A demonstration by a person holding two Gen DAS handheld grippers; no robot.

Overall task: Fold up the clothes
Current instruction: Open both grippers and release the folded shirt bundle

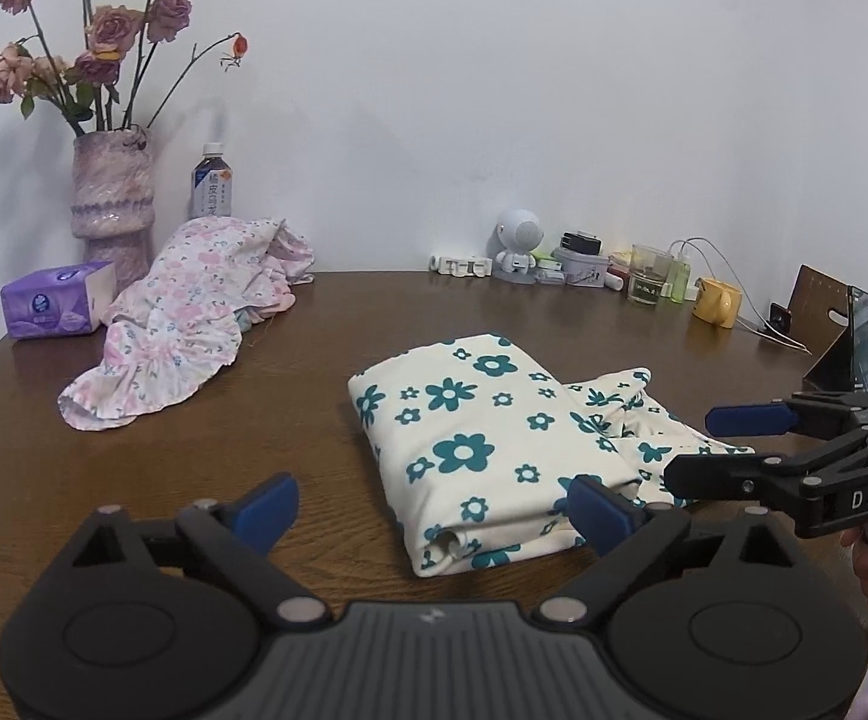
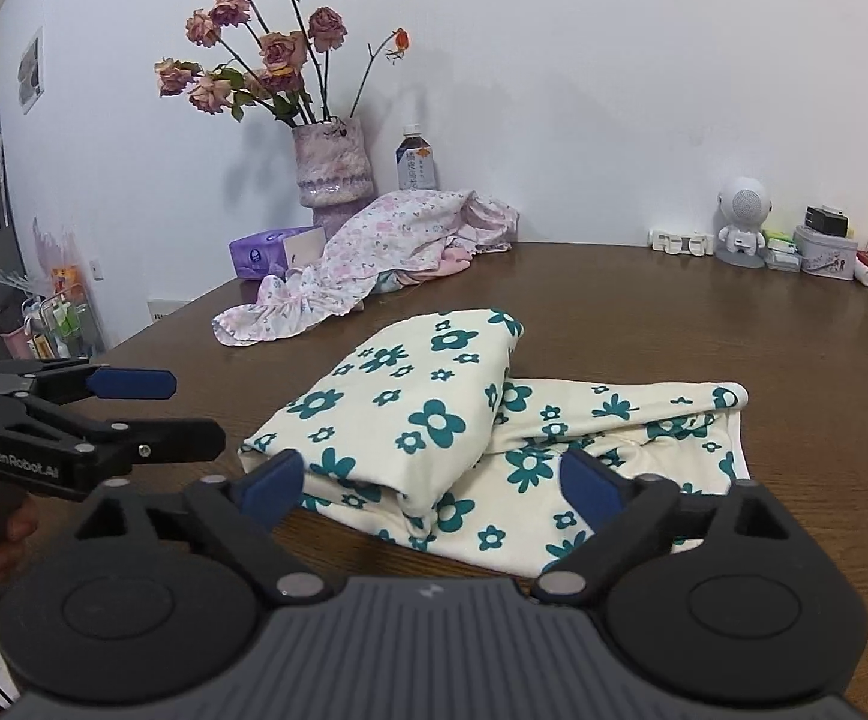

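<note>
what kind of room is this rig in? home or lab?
Most likely a home, a lived-in room. A brown wooden table against a white wall carries a vase of dried roses, a tissue pack, a drink bottle and a yellow mug, beside loose clothes.

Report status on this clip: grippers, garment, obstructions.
Left hand-held gripper open, empty. Right hand-held gripper open, empty. Teal-flowered garment partly folded on table. Pink floral garment unfolded behind; nothing blocking.
</note>
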